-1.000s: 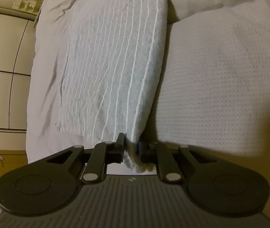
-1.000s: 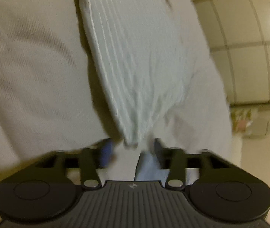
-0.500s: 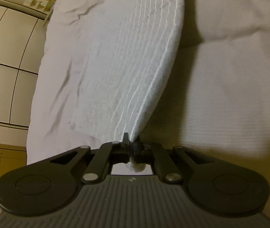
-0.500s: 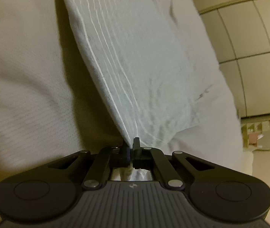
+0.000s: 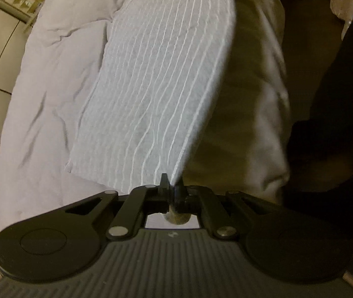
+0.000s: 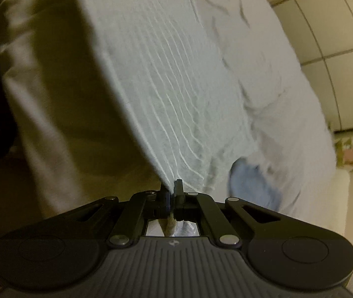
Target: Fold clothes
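A pale grey garment with thin white stripes (image 5: pixel 156 87) is held up off the bed and stretches away from both cameras. My left gripper (image 5: pixel 172 186) is shut on one near corner of it, with a bunch of cloth showing behind the fingers. In the right wrist view the same striped garment (image 6: pixel 166 79) hangs taut, and my right gripper (image 6: pixel 172 188) is shut on its other near corner. A light blue piece of fabric (image 6: pixel 253 186) shows under the garment's lower right edge; what it belongs to is unclear.
A light grey duvet (image 5: pixel 52 94) covers the bed beneath the garment, also seen as the duvet (image 6: pixel 283 104) in the right view. Pale cupboard doors (image 6: pixel 337 49) stand beyond the bed. A person's dark clothing (image 5: pixel 337 124) fills the right side.
Both grippers have lifted and pulled the garment back off the bed. The right gripper, open one second ago, has shut on its corner. A blue piece of fabric has come into view.
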### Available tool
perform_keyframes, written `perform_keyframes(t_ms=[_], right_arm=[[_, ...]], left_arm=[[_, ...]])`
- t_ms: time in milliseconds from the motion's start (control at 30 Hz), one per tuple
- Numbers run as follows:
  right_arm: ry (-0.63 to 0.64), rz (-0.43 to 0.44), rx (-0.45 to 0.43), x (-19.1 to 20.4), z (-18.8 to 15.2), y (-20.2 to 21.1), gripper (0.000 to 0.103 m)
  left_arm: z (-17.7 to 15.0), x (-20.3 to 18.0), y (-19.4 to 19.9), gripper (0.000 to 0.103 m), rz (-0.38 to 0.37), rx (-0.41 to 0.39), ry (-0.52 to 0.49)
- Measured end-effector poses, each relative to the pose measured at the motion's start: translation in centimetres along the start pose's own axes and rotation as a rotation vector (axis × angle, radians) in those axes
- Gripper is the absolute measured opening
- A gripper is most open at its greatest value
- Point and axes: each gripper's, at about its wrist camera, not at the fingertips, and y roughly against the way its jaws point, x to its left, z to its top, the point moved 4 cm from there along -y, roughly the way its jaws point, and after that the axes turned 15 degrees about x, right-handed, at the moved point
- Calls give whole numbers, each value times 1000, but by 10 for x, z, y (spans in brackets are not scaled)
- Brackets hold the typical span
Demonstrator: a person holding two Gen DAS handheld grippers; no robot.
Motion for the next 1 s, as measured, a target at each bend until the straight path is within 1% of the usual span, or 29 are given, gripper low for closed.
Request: perform_keyframes(t_ms=[100,133,167,200,233,267,367,433,467,533,600,667,700,733,767,900,933,967,1000], right_arm=[[-28,-7,23,2,5,-7,0],[-33,-6,43,2,7,-12,0],[-39,-6,64,4,8,-15,0],[-49,-6,89,8,7,-14,0],[-58,-7,114,12,6,-14,3],[-72,-7,137,15,5,-11,3],[-139,-5,193,19,4,1,3],[-187,-1,228,40,1,27,3],[-217,4,243,42,7,35,3],[-290,16,266,45,28,52,3],[-362,30,278,53,54,74,8],[-442,58,282,59,84,94,21],[-474,72,275,63,102,104,26],[-497,82,266,69,120,113,33],[-521,94,255,75,138,122,37],[-613,160,229,95,194,150,39],[-634,175,226,99,207,154,40],[-659,187,222,101,220,158,45],[-690,196,220,103,230,161,46]], left_arm=[[-8,6,-2,8,-23,1,-18],[-12,9,-3,13,-28,-2,-30],[-16,13,-3,15,-33,-5,-41],[-22,19,-8,18,-24,-17,-55],[-28,26,-13,18,-13,-30,-69],[-34,33,-18,18,-2,-42,-82],[-52,53,-32,21,30,-80,-124],[-63,67,-42,27,52,-105,-152],[-69,74,-46,28,63,-117,-166],[-72,87,-63,30,91,-160,-218],[-69,100,-82,33,127,-205,-283],[-65,114,-102,37,162,-250,-348],[-64,121,-111,39,180,-273,-380],[-62,127,-121,40,198,-296,-413],[-60,134,-130,41,216,-318,-445],[-53,160,-168,48,287,-409,-575],[-52,167,-177,48,305,-431,-607],[-48,168,-184,48,315,-449,-641],[-44,168,-190,48,324,-466,-675]])
